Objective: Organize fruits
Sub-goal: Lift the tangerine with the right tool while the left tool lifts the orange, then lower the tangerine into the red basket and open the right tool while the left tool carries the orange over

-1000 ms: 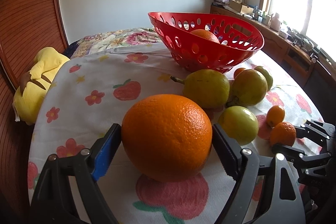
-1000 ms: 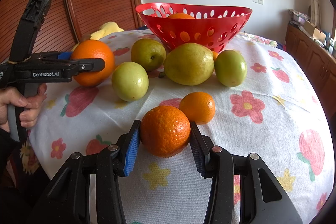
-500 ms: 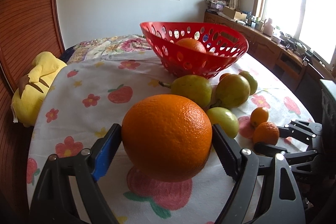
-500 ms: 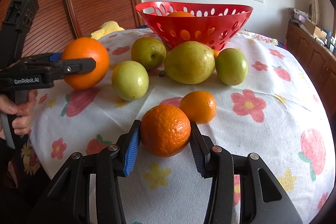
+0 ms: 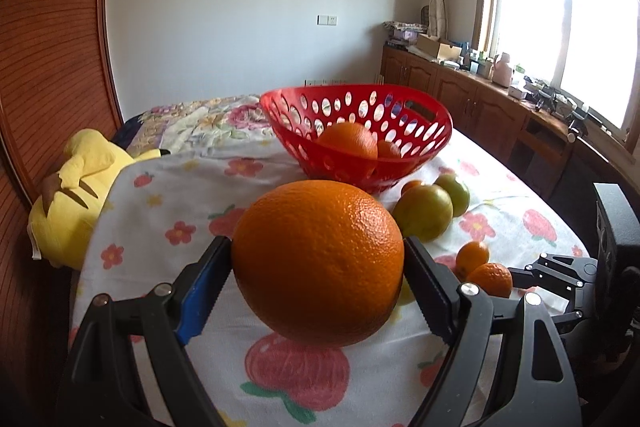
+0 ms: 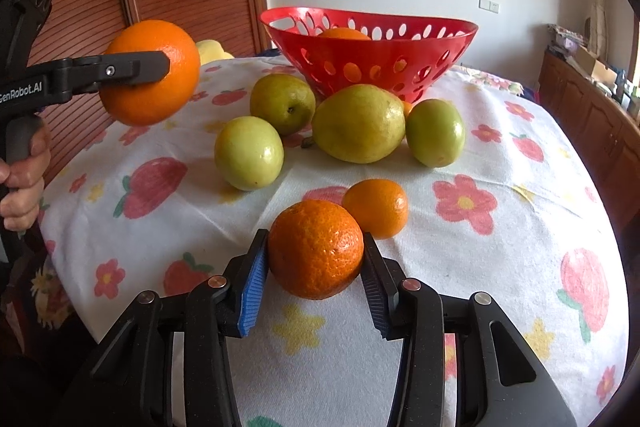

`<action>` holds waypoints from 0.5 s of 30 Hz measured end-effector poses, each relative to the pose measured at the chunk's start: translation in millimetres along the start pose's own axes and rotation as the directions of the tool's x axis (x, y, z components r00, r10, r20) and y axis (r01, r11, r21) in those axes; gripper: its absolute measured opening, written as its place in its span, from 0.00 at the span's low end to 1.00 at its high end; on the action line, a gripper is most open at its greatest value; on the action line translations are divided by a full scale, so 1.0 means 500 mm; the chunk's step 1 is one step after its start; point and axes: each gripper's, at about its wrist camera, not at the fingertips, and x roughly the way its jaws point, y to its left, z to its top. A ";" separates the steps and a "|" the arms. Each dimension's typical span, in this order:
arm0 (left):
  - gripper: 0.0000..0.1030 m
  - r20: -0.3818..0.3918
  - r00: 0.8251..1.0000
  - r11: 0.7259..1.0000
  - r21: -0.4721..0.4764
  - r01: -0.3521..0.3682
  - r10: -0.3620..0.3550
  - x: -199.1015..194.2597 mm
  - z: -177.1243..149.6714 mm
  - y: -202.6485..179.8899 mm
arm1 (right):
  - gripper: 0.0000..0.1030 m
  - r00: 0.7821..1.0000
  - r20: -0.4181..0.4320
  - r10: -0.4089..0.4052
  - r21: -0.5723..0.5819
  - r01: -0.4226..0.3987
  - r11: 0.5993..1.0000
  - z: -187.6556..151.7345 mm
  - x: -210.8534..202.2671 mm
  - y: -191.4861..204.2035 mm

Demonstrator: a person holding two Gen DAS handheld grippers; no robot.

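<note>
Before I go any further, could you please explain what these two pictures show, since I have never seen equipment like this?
There is no robot here: a person holds a hand-operated two-finger clamp in each hand, and a wide-angle camera on each looks along its fingers. One picture comes from the left clamp, the other from the right.

The left gripper holds a big orange lifted above the table; the right-hand view shows it from the side. The right gripper is closed on a tangerine resting on the flowered tablecloth.

Also on the cloth lie a smaller tangerine, four green fruits and a red basket already holding oranges.
</note>
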 end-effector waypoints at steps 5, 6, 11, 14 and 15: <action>0.82 0.034 0.999 1.000 0.009 0.007 -0.008 -0.005 0.032 -0.003 | 0.43 0.998 0.048 0.029 -0.001 -0.029 1.000 0.040 -0.038 -0.010; 0.82 0.051 0.999 1.000 0.005 0.004 -0.004 -0.006 0.041 -0.002 | 0.43 0.998 0.056 0.031 -0.009 -0.031 0.999 0.050 -0.044 -0.011; 0.82 0.076 0.997 1.000 0.002 0.002 -0.002 0.001 0.072 0.001 | 0.43 0.995 0.090 0.029 -0.061 -0.023 0.998 0.120 -0.062 -0.024; 0.82 0.082 0.997 1.000 0.015 0.003 -0.004 0.010 0.094 -0.001 | 0.43 0.994 0.110 0.022 -0.087 -0.012 0.996 0.160 -0.066 -0.038; 0.82 0.083 0.997 1.000 0.019 0.003 -0.005 0.013 0.098 -0.003 | 0.43 0.993 0.116 0.019 -0.093 -0.008 0.996 0.171 -0.066 -0.044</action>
